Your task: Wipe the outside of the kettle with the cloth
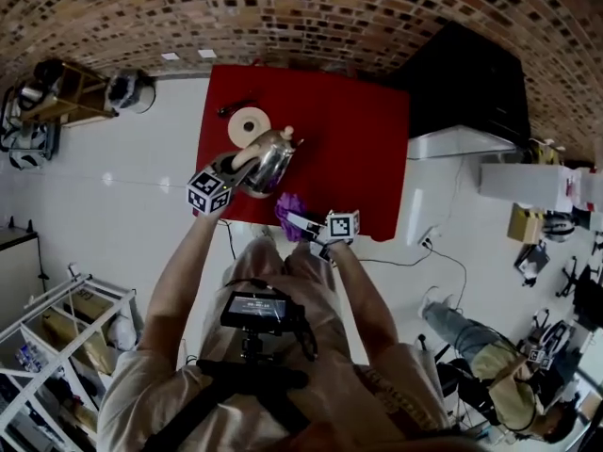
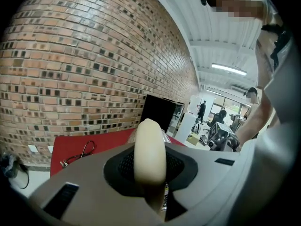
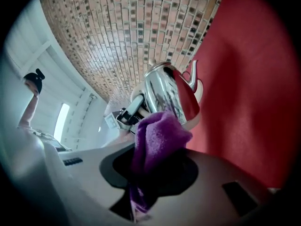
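Note:
A shiny steel kettle (image 1: 273,165) with a cream handle (image 1: 247,157) is over the near part of the red table (image 1: 358,149). My left gripper (image 1: 234,165) is shut on that handle, which fills the gap between its jaws in the left gripper view as a cream handle (image 2: 149,149). My right gripper (image 1: 305,220) is at the table's near edge, just right of the kettle, shut on a purple cloth (image 1: 289,207). In the right gripper view the purple cloth (image 3: 159,138) bunches out of the jaws, close in front of the kettle (image 3: 167,95), apart from it.
The kettle's round cream base (image 1: 249,125) and a dark cable (image 1: 236,108) lie at the table's far left. A black cabinet (image 1: 466,83) stands right of the table, before a brick wall. A white shelf (image 1: 57,328) is at lower left; a seated person (image 1: 499,384) at lower right.

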A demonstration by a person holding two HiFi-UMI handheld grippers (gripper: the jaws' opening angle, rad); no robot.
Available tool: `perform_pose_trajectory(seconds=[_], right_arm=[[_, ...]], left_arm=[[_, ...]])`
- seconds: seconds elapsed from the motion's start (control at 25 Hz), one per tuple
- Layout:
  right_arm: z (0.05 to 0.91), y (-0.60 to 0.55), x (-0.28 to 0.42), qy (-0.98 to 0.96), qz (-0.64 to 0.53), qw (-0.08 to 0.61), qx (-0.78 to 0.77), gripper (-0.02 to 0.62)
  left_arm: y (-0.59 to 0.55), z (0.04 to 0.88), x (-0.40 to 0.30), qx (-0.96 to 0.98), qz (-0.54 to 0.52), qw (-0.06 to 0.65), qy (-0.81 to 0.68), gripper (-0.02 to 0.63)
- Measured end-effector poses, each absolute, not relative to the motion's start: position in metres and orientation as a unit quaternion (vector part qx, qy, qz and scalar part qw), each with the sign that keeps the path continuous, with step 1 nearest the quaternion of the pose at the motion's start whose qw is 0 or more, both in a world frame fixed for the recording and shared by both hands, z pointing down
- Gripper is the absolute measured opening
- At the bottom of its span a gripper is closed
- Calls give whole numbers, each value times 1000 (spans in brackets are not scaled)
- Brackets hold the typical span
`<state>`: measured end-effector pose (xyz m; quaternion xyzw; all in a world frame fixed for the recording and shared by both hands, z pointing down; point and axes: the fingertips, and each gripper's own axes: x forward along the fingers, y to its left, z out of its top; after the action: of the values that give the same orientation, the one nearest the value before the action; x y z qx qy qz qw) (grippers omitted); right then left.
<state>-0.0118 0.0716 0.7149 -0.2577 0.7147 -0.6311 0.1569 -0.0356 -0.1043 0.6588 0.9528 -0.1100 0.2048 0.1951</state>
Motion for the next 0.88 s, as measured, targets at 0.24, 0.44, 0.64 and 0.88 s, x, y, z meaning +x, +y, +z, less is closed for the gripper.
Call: perform_pose_trajectory(seconds=[0.24, 0.44, 0.64, 0.88], right_arm=[[729, 100, -22, 697, -654, 153, -253, 112], [742, 96, -18, 702, -644, 142, -267, 112], [760, 67, 2, 705, -608, 114, -347, 110], [758, 45, 7, 717, -569, 75, -395, 112]], left_arm=[[-111, 683, -29, 958, 166, 195, -131, 67], [-116, 710, -26, 959, 148, 195, -146, 67], [-110, 717, -40, 960, 138, 194, -150, 66], [-68, 731, -65, 966, 192, 140, -102, 81]])
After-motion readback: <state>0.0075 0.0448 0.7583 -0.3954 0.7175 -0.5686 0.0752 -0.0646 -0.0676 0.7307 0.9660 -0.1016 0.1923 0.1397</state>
